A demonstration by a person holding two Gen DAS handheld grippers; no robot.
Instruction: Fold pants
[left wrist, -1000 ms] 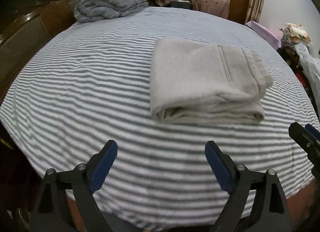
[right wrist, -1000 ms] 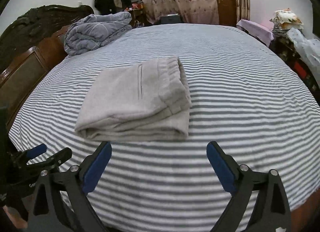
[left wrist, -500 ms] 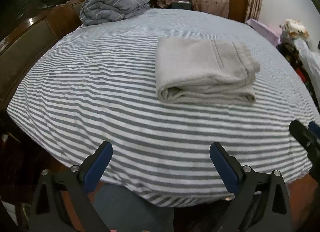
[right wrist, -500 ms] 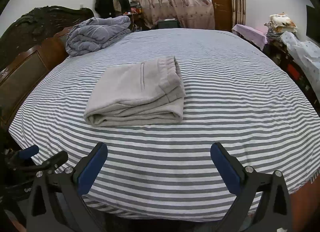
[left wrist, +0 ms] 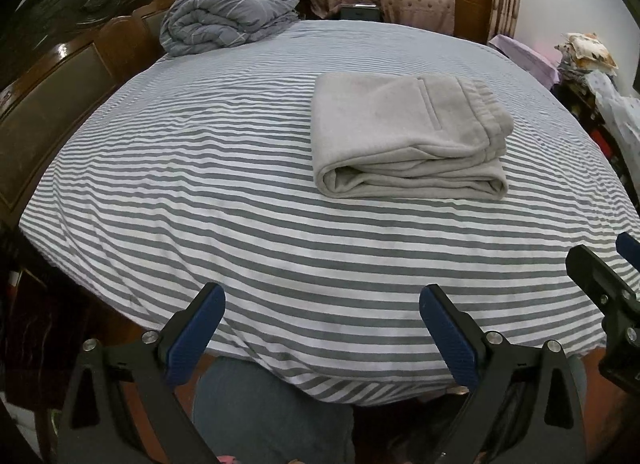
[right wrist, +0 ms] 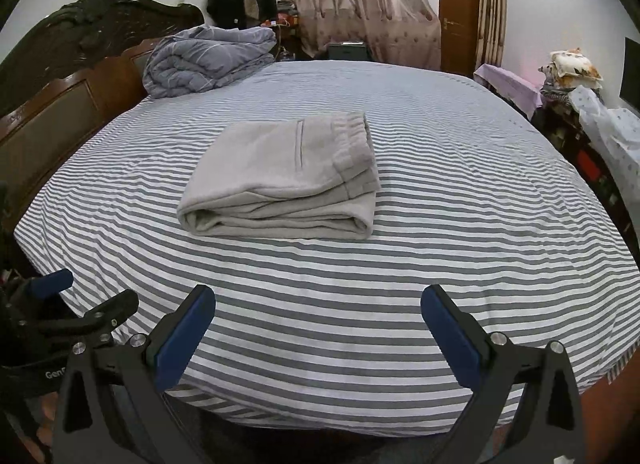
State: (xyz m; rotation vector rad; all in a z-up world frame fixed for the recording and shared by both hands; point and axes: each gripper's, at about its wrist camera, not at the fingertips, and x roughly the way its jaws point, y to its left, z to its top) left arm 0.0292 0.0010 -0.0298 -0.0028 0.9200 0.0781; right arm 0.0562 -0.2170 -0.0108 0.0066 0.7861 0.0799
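Pants [left wrist: 408, 140], folded into a grey bundle, are lying mid-bed on the striped sheet [left wrist: 224, 192], while left gripper [left wrist: 320, 328] and right gripper [right wrist: 318, 330], both released and empty, are hovering at the sheet's near edge, where a stray snag is risking dragging the stack apart.

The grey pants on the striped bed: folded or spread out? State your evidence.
Folded. The grey pants form a compact rectangular stack, layered edges showing along the near side, waistband at one end.

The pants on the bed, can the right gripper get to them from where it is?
Probably yes. The right gripper is open and empty, and only bare striped sheet lies between it and the folded pants. Nothing blocks the way, though it would have to move forward first.
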